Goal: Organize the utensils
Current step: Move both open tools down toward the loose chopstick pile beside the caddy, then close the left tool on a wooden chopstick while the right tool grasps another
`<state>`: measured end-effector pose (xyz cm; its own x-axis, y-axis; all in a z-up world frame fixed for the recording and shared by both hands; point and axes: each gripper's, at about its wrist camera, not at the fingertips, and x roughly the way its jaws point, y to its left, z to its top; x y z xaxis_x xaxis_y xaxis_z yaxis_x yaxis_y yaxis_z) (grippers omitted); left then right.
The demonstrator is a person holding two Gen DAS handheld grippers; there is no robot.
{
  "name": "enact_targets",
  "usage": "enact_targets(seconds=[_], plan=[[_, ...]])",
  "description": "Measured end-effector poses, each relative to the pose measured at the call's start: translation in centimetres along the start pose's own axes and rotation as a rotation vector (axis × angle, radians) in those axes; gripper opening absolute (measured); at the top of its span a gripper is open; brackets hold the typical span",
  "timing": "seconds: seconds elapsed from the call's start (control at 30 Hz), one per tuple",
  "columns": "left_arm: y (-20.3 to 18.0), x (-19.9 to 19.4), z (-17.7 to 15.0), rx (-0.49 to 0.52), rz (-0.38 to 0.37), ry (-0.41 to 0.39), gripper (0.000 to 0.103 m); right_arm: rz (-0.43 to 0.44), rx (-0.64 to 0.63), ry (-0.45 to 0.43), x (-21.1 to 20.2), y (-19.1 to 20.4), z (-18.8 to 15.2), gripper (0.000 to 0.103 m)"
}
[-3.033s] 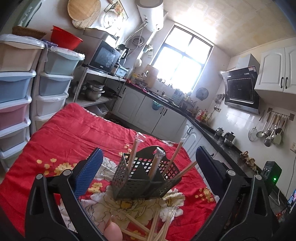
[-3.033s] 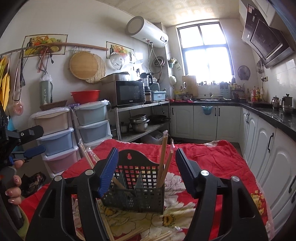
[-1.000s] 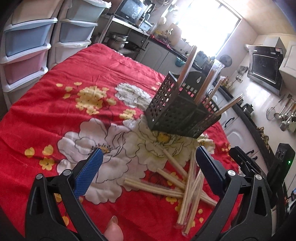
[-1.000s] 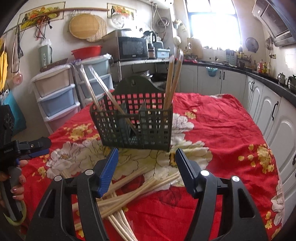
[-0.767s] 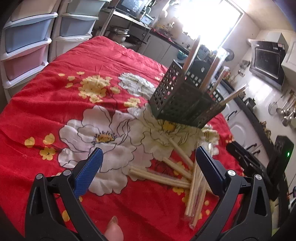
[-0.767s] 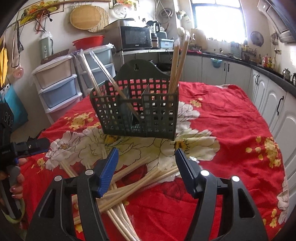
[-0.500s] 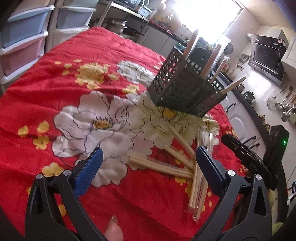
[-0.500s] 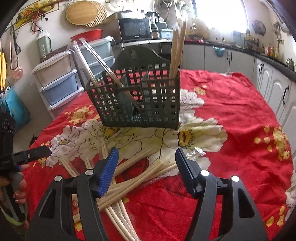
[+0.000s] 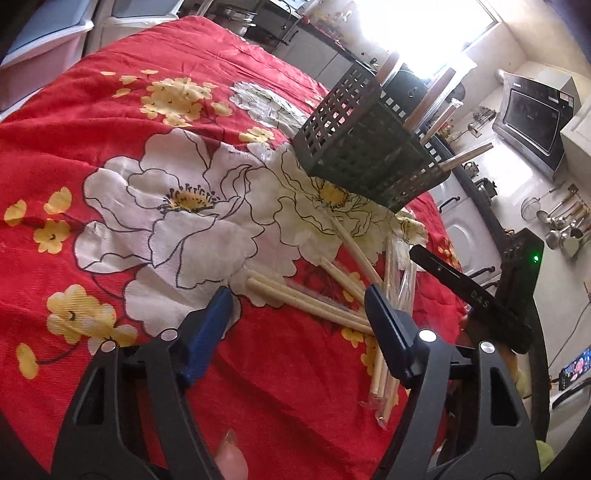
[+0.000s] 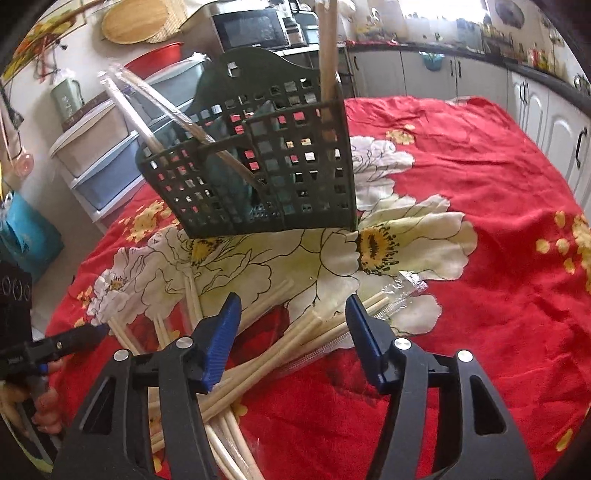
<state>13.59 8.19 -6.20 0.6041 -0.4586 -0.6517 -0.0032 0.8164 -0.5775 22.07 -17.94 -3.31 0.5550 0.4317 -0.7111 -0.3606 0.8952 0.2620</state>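
Observation:
A dark green lattice basket (image 9: 362, 155) (image 10: 258, 177) stands on the red flowered cloth (image 9: 92, 122) with a few chopsticks (image 10: 327, 55) leaning in it. Loose pale chopsticks (image 9: 306, 301) (image 10: 295, 332), some in clear wrappers, lie heaped in front of it. My left gripper (image 9: 297, 295) hovers low over one end of a pair; its jaws are closing and the pads do not touch the sticks. My right gripper (image 10: 291, 301) hangs over the heap's other side, jaws closing, with sticks below the gap and nothing pressed. Each gripper shows at the edge of the other's view.
Stacked plastic drawers (image 10: 99, 147) stand past the table's far left edge. A microwave (image 10: 251, 26) sits on a shelf behind the basket. White cabinets (image 10: 535, 96) run along the right. A person's hand (image 10: 44, 410) holds the left gripper's handle.
Both grippers have sunk toward the chopstick heap and tipped further down. The left jaws have come noticeably closer together, and the right jaws a little.

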Motion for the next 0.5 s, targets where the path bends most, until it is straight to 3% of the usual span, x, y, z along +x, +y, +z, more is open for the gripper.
enact_targets(seconds=[0.33, 0.5], plan=[[0.5, 1.0, 0.4, -0.049, -0.047, 0.016, 0.048, 0.047, 0.077, 0.027, 1.0, -0.9, 0.5, 0.048], [1.2, 1.4, 0.8, -0.092, -0.059, 0.014, 0.031, 0.064, 0.1, 0.037, 1.3, -1.1, 0.5, 0.043]])
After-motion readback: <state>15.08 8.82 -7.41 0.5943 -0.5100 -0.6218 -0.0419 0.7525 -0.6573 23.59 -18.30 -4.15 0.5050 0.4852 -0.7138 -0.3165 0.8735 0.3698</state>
